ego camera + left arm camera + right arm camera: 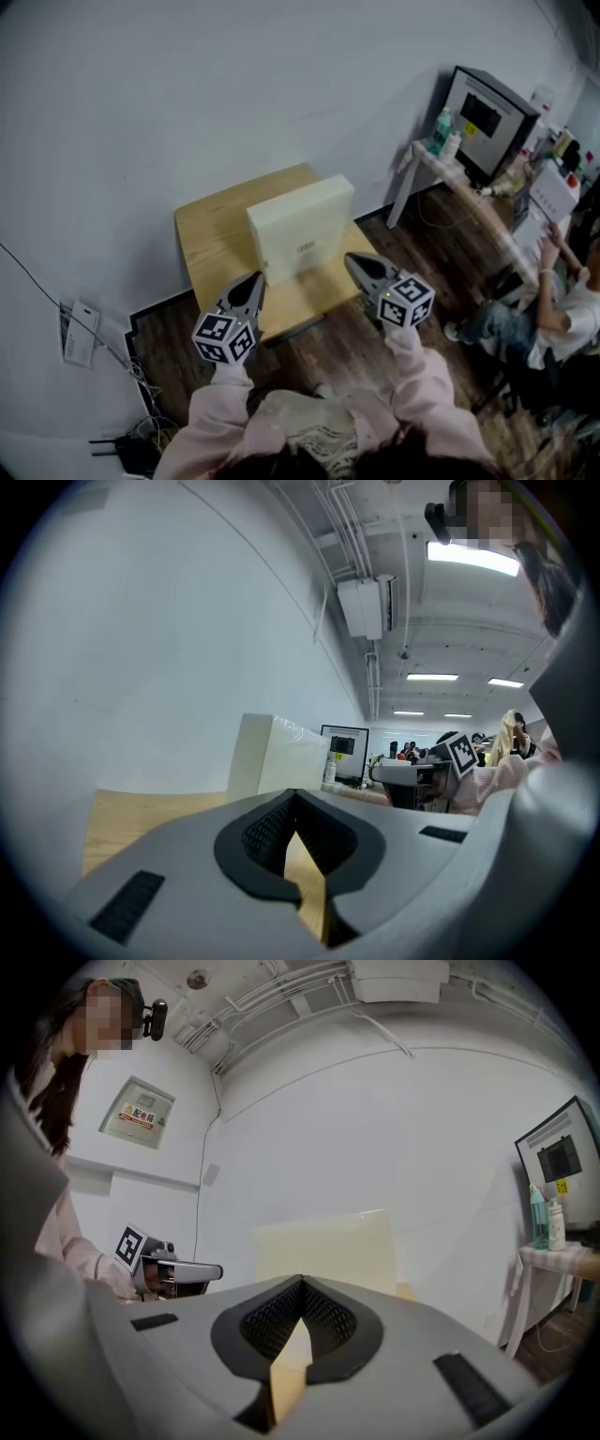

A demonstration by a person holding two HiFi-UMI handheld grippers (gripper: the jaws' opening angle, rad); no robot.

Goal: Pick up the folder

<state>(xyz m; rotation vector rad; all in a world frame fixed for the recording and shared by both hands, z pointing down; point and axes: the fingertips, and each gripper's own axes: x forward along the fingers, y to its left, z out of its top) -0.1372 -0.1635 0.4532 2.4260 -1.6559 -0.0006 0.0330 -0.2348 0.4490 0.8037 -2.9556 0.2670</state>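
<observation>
- Closest to me were the pink sleeves (427, 375) of whoever was running the rig, one tool in each hand.
- The left gripper (256, 278) had its jaws closed right up with nothing in them. It pointed roughly level over the front left part of the table (211, 234).
- Same deal with the right gripper (352, 261): jaws pressed together, empty, sitting at the table's front right edge.
- Each gripper view backed that up. The left gripper (292, 795) and right gripper (302, 1281) pads met at the tips, with just tabletop showing behind them.
- The folder (300, 230) was a fat cream-white one, standing upright on the wooden table between the two tools and a bit beyond them. Neither tool touched it.
- From the left tool the folder (277, 757) sat ahead and slightly left, and from the right one the folder (323, 1251) was dead ahead.
- Behind the table was a plain white wall (187, 94).
- Off to the right was a white side table (422, 155) with bottles (442, 131) and a screen (487, 112), plus a seated person (562, 309).
- Cables (80, 333) lay on the dark floor (356, 347) at the left.
</observation>
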